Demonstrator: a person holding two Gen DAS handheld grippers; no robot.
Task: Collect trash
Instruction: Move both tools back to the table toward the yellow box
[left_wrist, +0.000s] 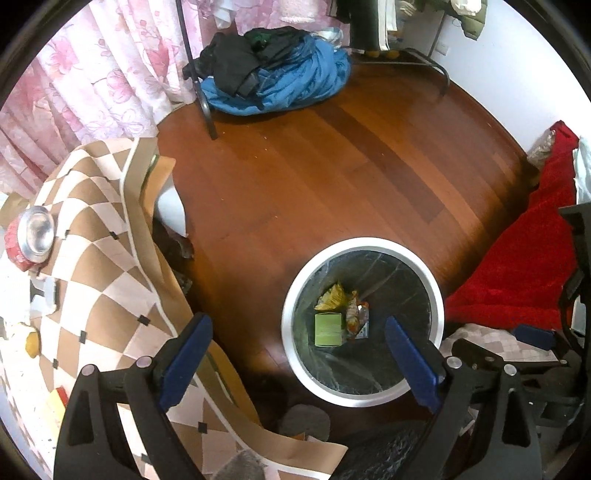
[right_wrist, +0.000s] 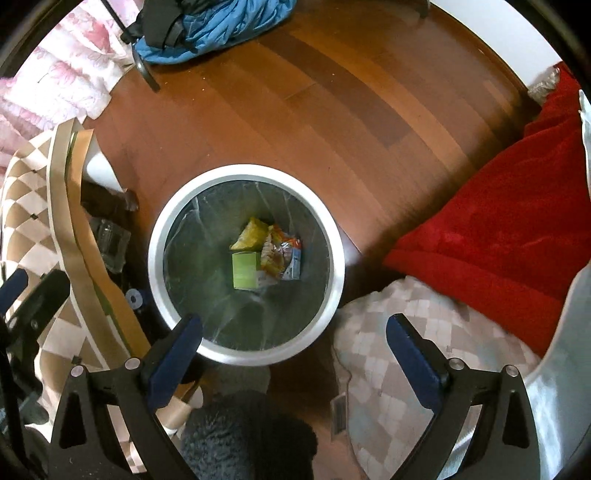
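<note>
A round white-rimmed trash bin (left_wrist: 364, 397) (right_wrist: 159, 236) with a dark liner stands on the wooden floor. At its bottom lie a green carton (left_wrist: 327, 328) (right_wrist: 244, 270), a yellow wrapper (left_wrist: 332, 297) (right_wrist: 251, 233) and an orange snack packet (left_wrist: 354, 314) (right_wrist: 275, 254). My left gripper (left_wrist: 297, 323) hangs above the bin's near edge, open, with nothing between its blue pads. My right gripper (right_wrist: 295, 320) points down over the bin's near rim, open and empty too. A red can (left_wrist: 31, 236) with a silver top lies on the checked tablecloth (left_wrist: 103, 266) at the left.
A heap of blue and black clothes (left_wrist: 280, 70) lies by a dark rack leg (left_wrist: 207, 110) at the far side. A red blanket (left_wrist: 517, 258) (right_wrist: 498, 229) and a checked cushion (right_wrist: 406, 350) flank the bin on the right. Pink curtains (left_wrist: 92, 74) hang at the back left.
</note>
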